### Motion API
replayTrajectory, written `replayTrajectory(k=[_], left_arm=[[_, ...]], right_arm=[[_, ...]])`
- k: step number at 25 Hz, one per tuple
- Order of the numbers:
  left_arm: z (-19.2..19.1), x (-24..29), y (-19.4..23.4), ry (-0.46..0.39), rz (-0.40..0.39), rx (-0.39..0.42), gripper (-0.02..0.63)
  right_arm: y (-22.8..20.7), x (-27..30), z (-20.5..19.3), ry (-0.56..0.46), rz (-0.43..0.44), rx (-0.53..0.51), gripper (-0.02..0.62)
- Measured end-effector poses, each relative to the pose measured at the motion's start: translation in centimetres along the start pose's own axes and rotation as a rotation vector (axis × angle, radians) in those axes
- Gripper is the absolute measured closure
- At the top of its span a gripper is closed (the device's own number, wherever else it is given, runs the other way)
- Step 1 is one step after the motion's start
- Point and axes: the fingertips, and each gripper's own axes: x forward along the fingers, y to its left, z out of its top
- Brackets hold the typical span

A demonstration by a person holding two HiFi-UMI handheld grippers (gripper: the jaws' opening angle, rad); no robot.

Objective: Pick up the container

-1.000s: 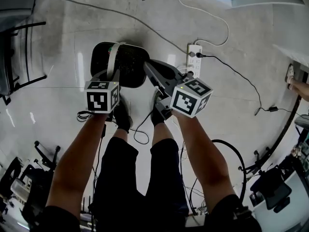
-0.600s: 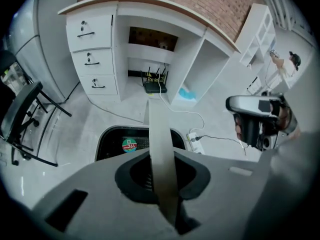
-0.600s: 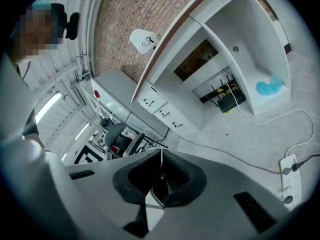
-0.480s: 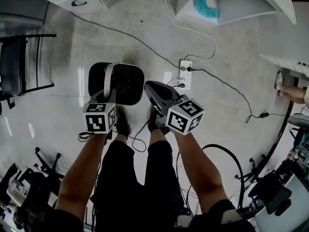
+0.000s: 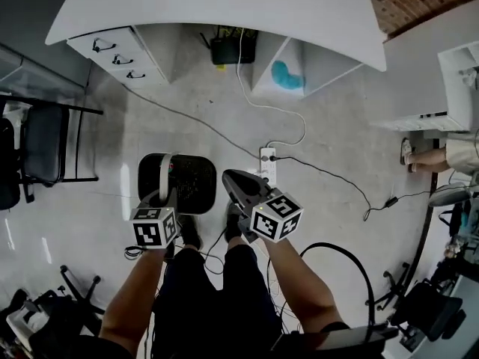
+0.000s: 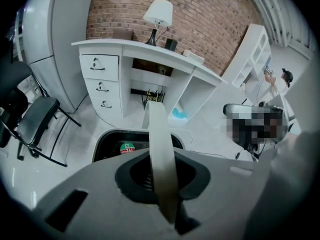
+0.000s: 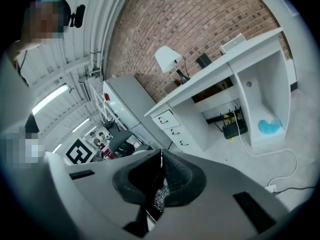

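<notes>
One black container point(image 5: 193, 185), mouth up, long axis left-right, handle point(image 5: 164, 176) crossways

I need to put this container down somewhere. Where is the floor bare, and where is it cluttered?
Bare floor lies between the black chair and the container. There is more right of the power strip, towards the white desk. It is crowded with cables and gear along the picture's lower corners.
</notes>
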Motion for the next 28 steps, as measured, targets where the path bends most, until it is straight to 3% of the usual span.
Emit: replayTrajectory(k=[4,16,20,28], left_arm=[[1.6,-4.8,-1.9,-0.012,-0.027,0.005,0.571],[6.7,-16.1,-7.1,-0.105,-0.115,0.059,0.571],[8.4,-19.7,-9.2,-0.139,-0.154,0.105,0.571],[10.6,-24.8,-10.5,-0.196,-0.187,0.115,0.571]], right_arm=[[2.9,-2.7,3.8,-0.027,-0.034,-0.036,0.586],[12.3,-9.3,11.2,-0.083,-0.017,-0.125,0.586],[14.5,-11.1,14.3,-0.103,-0.023,-0.154,0.587],[18.3,-13.7,18.4,-0.143,-0.043,-0.23,0.588]])
